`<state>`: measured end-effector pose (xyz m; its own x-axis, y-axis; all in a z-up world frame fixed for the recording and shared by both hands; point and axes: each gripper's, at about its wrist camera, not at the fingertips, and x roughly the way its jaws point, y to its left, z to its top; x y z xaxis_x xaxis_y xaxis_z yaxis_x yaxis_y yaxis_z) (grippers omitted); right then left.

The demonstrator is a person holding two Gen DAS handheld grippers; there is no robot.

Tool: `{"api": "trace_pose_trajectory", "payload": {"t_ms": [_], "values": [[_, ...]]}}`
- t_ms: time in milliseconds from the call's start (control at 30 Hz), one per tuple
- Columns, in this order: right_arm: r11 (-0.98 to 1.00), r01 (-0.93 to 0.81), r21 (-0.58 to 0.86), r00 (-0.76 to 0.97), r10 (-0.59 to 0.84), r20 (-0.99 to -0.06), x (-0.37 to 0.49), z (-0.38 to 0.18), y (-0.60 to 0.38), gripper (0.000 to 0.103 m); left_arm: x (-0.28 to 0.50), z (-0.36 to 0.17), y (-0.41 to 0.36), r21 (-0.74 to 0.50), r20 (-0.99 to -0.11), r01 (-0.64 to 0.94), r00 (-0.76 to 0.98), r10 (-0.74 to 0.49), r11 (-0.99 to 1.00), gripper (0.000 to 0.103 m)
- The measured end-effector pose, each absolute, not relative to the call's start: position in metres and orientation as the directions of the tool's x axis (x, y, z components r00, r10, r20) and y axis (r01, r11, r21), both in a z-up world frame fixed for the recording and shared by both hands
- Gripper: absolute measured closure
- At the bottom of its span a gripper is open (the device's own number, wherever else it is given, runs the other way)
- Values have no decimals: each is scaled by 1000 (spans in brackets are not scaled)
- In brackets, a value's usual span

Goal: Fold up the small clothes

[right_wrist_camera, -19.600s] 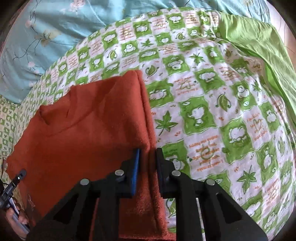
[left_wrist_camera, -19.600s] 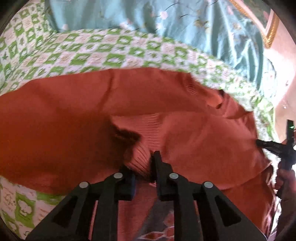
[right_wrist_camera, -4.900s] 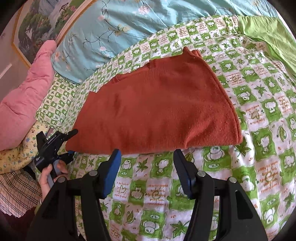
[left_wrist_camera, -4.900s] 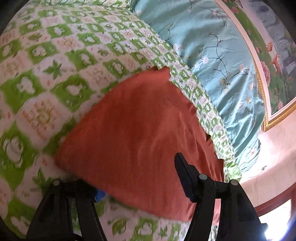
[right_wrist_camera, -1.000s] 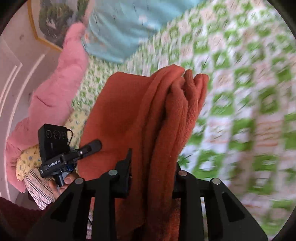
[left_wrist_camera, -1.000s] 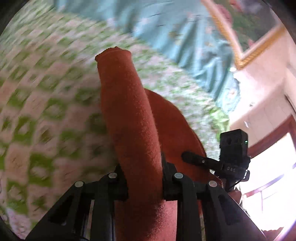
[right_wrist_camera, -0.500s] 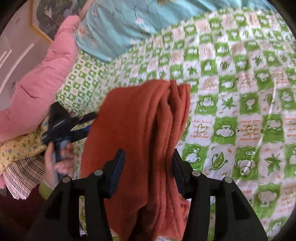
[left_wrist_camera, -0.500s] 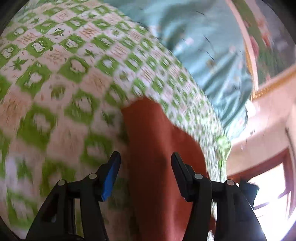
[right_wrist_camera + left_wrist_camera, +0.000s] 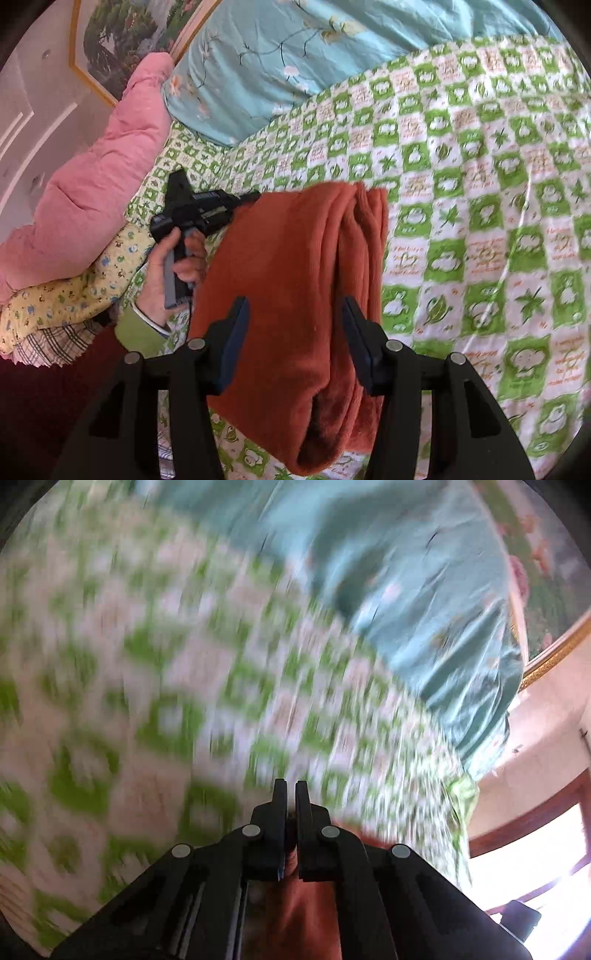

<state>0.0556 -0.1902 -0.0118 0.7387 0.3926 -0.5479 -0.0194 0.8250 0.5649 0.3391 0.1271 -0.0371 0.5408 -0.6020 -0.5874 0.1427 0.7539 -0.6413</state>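
The orange sweater [image 9: 295,295] lies folded in a thick bundle on the green chequered bedsheet [image 9: 480,184]. My right gripper [image 9: 295,317] hovers over its near half, open, with one finger on each side and neither pad pressing the cloth. In the right wrist view a hand [image 9: 166,258] holds my left gripper [image 9: 251,197] at the sweater's far left corner. The left wrist view is blurred by motion. There my left gripper [image 9: 290,794] is shut with nothing seen between its tips, and a strip of the sweater [image 9: 306,915] shows below it.
A blue floral quilt [image 9: 295,55] lies along the back of the bed. A pink quilt [image 9: 92,177] and a yellow patterned cloth [image 9: 74,288] are piled at the left. A framed picture [image 9: 122,33] hangs behind. A bright window [image 9: 535,849] is at the right.
Both grippers let go of the folded sweater, which now rests on the bed. The right one opened and rose a little. The left one opened, then shut and swung fast across the bed.
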Motion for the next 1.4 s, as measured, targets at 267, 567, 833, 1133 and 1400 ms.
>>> {"api": "trace_pose_trajectory", "payload": {"t_ms": [267,567,833,1133,1400], "values": [[826,-21,563,721,402,-564,57,-18,-184,49,298,-7,131,-514,-631,169,589,-505,841,89],[864,12,504,660,372,-653,80,-41,-169,51,159,-26,131,-472,-669,157,577,-468,868,66],[773,66,631,653,445,-613,96,-45,-188,95,135,-48,112,-449,-727,134,520,-448,884,59],[835,109,539,651,350,-674,88,-45,-204,95,132,-58,88,-388,-779,118,488,-394,914,46],[872,139,469,635,285,-718,86,-68,-199,95,140,-62,93,-422,-783,116,453,-426,899,41]]}}
